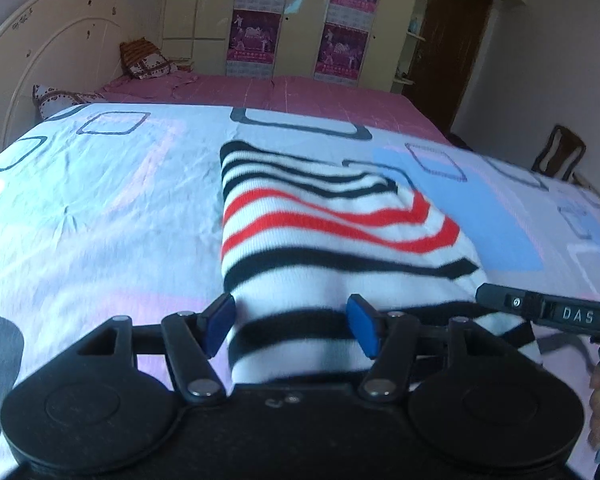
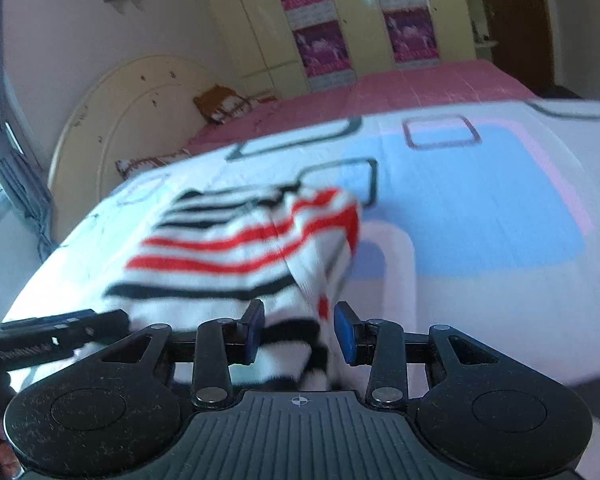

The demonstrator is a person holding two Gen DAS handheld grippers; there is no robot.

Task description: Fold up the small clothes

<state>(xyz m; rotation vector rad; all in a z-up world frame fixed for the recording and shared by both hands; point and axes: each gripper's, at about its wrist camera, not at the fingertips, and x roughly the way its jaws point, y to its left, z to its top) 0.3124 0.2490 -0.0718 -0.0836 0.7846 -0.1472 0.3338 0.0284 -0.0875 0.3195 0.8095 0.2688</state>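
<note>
A small white garment with black and red stripes lies folded on the patterned bed sheet. Its near end runs up between the fingers of my left gripper. The blue pads stand apart with their faces bare, so the left gripper is open around the cloth. In the right wrist view the garment's right edge rises in a bunched fold into my right gripper, which is shut on it. Each view shows the other tool's black body at its edge.
The bed carries a pink sheet at the far side, with pillows against a cream headboard. A wardrobe with posters, a brown door and a wooden chair stand beyond. A curtain hangs left.
</note>
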